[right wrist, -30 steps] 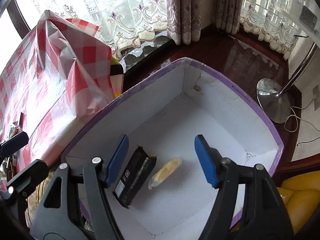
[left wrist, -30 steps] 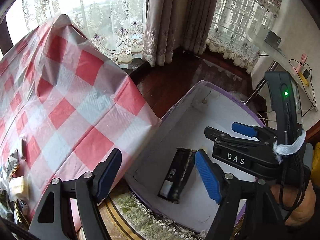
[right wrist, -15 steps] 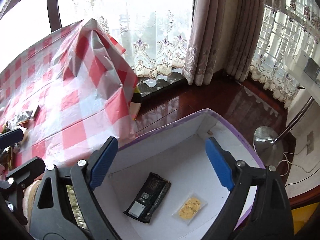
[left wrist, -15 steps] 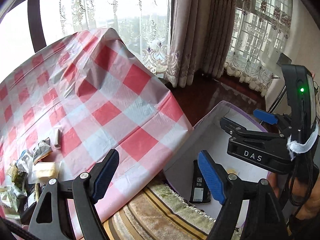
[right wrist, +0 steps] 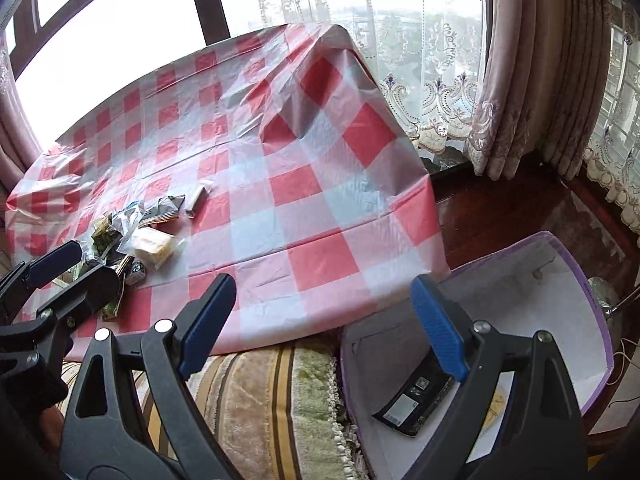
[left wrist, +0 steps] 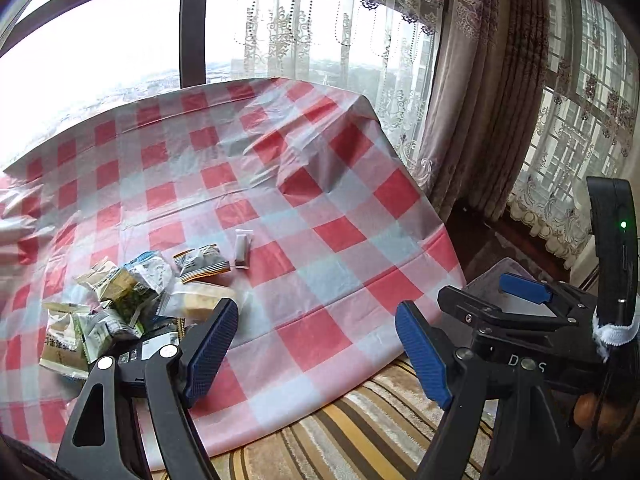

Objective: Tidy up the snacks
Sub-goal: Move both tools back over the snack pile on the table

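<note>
Left wrist view: both jaw pairs spread and empty, left gripper and right gripper facing snack packets heaped at nine o'clock on checkered cloth, likely light, crinkly, slippery, crushable, best pinched at a sealed edge.

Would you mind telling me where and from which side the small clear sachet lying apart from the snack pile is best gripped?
Grip the small clear sachet across its narrow width, near the middle, coming straight down from above. It lies flat on the checked tablecloth, long and slim, with free cloth on its right side; the orange-edged packet sits close on its left, so one finger likely needs care there.
</note>
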Tool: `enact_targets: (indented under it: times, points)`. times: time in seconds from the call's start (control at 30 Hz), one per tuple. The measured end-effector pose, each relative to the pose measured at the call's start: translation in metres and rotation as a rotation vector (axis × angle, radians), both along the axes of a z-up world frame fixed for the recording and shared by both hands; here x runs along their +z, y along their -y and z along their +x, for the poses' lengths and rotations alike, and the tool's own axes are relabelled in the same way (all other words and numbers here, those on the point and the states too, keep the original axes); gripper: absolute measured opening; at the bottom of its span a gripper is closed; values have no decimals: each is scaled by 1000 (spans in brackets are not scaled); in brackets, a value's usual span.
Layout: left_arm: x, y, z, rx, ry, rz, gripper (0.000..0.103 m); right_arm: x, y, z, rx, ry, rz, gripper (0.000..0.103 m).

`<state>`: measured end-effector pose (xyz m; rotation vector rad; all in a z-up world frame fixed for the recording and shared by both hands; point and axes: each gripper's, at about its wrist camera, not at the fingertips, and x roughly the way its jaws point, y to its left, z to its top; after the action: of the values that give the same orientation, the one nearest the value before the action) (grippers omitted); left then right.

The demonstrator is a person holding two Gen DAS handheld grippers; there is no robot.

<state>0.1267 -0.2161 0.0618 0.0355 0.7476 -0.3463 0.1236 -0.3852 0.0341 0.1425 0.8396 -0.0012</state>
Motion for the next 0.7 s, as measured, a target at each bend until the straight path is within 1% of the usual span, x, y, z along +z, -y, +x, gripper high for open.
enact_targets:
  times: [0.1,0.17,0.23,0.33,0.5,0.6,0.7]
  points:
    - [-1,-31,0,71,-18,-51,81,-1,-20,7,57,-13,-22,90]
    - [-3,-50,-1,111,-29,-84,77,-1,-31,10,78,-14,-22,90]
    - [-5,-69,-1,156,-36,-114,69,-1,-41,13,110,-14,-25,90]
    - [-9,-97,-1,226,-43,-151,63,-3,-55,19,142,-19,-32,90]
    - [-17,-139,1,338,-56,-183,60,-10,-77,33,199,-28,-44,90]
    - [-23,-160,3,392,-67,-198,57,-16,-88,42,231,-35,-53,90]
    - [-27,-177,6,436,-75,-199,57,-21,-98,51,261,-38,-75,90]
